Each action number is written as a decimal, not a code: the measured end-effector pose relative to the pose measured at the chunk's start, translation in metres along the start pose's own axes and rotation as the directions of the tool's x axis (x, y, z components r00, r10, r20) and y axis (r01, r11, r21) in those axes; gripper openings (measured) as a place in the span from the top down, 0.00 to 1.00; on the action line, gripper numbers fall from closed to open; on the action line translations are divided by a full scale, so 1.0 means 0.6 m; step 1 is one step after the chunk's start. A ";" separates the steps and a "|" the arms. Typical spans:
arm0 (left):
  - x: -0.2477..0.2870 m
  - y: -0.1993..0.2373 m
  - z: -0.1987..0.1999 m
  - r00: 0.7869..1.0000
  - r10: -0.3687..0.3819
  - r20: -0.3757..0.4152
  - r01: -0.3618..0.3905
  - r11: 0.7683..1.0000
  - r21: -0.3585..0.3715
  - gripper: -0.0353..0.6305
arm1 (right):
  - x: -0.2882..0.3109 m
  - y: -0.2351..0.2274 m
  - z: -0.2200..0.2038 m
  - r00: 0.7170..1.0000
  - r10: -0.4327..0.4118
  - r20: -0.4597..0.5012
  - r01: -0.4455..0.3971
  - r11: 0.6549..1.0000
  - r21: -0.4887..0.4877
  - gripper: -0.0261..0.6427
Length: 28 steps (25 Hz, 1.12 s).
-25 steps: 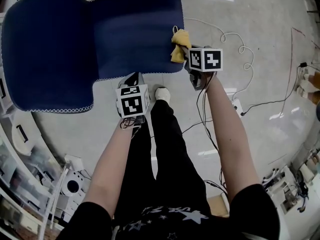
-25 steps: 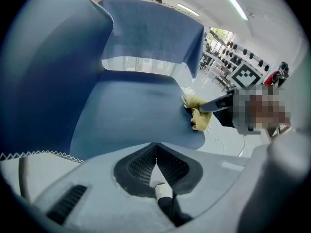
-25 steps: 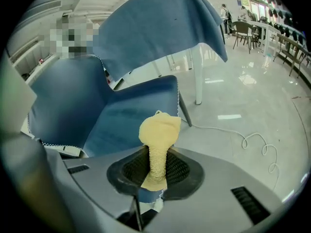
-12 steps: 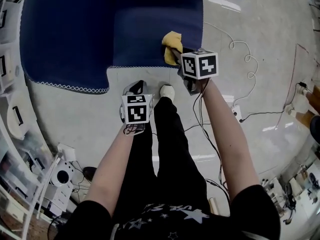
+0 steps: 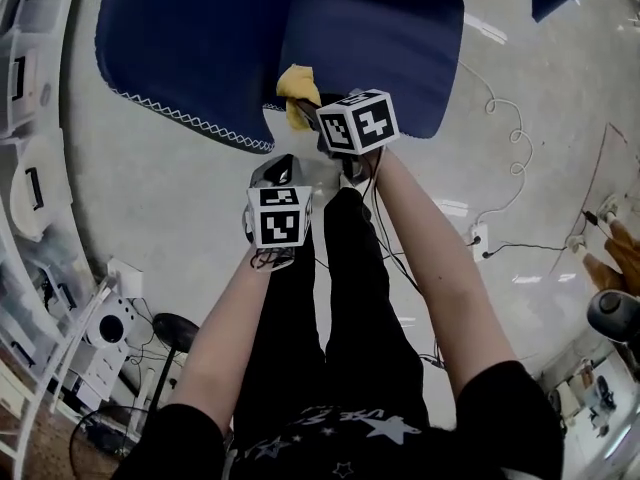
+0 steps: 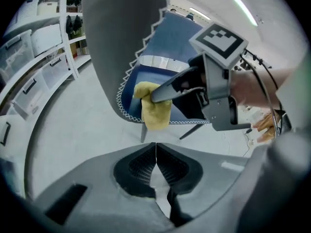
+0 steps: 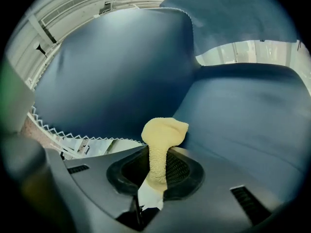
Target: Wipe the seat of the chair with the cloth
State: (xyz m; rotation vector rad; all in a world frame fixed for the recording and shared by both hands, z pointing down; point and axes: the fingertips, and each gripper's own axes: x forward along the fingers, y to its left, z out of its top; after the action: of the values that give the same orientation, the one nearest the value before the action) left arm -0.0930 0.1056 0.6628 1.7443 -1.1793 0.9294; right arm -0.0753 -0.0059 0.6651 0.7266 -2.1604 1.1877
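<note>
A dark blue chair with white zigzag stitching fills the top of the head view; its seat [image 5: 380, 43] lies right of the backrest [image 5: 190, 38]. My right gripper [image 5: 318, 118] is shut on a yellow cloth [image 5: 297, 90] at the seat's front edge, near the corner where seat and backrest meet. In the right gripper view the cloth [image 7: 163, 136] sticks up between the jaws, with the seat [image 7: 248, 125] just beyond. My left gripper [image 5: 280, 173] hangs shut and empty below the chair, over the floor. Its own view shows the cloth [image 6: 154, 107] and the right gripper [image 6: 214, 89] ahead.
White shelving with bins [image 5: 30, 198] runs down the left side. Cables [image 5: 505, 128] trail across the floor at right, with a power strip [image 5: 478, 240]. A small white device [image 5: 110, 328] and a dark round base [image 5: 175, 330] stand at lower left. The person's legs and a shoe [image 5: 345, 173] are below the chair.
The right gripper has dragged the yellow cloth leftward along the seat's front edge, from the right corner toward the backrest. The left gripper has stayed shut below the chair.
</note>
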 end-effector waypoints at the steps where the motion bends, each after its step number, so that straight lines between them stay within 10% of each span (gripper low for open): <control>1: -0.003 0.009 -0.002 1.000 0.002 0.004 -0.002 1.000 -0.005 0.92 | 0.013 0.007 0.000 1.000 0.000 -0.006 0.000 1.000 -0.007 0.86; 28: 0.028 -0.136 0.045 0.990 -0.135 -0.042 0.142 0.948 0.286 0.92 | -0.214 -0.221 -0.158 0.931 -0.363 0.039 0.339 0.898 0.282 0.86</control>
State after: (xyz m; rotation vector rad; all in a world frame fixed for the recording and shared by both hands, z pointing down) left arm -0.0074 0.0939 0.6493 2.0146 -0.9271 1.0735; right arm 0.1252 0.0394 0.6931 1.2541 -1.8444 1.2817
